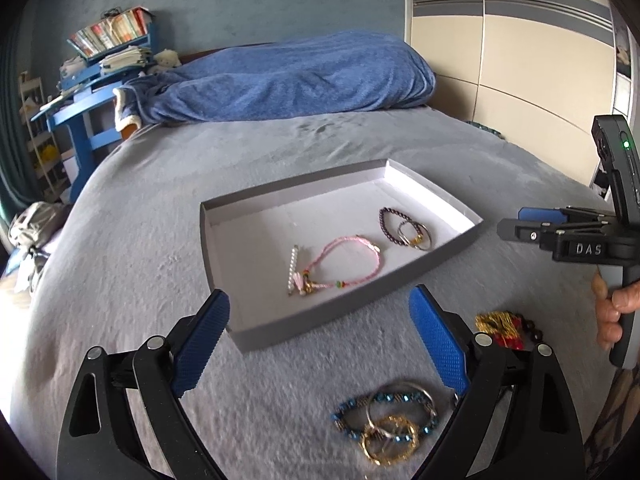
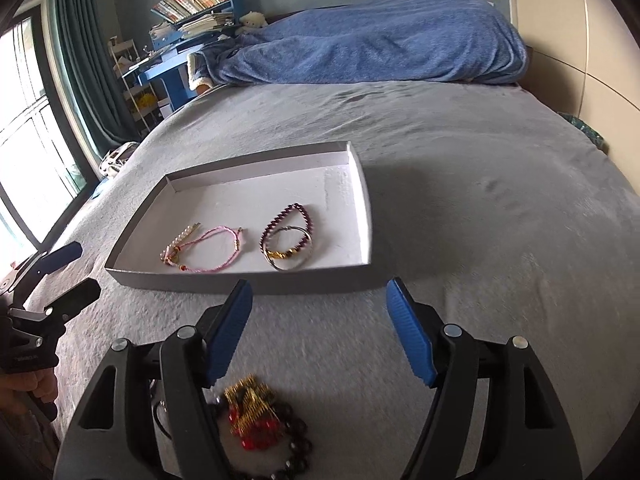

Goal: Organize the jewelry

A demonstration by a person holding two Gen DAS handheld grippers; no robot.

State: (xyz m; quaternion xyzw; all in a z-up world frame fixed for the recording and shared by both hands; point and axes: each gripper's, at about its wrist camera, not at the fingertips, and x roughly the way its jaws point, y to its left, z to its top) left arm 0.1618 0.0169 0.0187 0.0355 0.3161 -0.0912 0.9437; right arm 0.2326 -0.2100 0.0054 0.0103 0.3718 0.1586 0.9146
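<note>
A shallow grey box with a white inside lies on the grey bed. In it are a pearl bar, a pink cord bracelet, a purple bead bracelet and silver rings with gold beads. My left gripper is open above the bed, with a pile of blue-beaded, silver and gold bangles below it. My right gripper is open near the box's front wall, over a dark bead bracelet with gold and red tassel.
A blue blanket lies bunched at the head of the bed. A blue desk with books stands at the left, a wardrobe at the right, a window far left. The right gripper shows in the left view.
</note>
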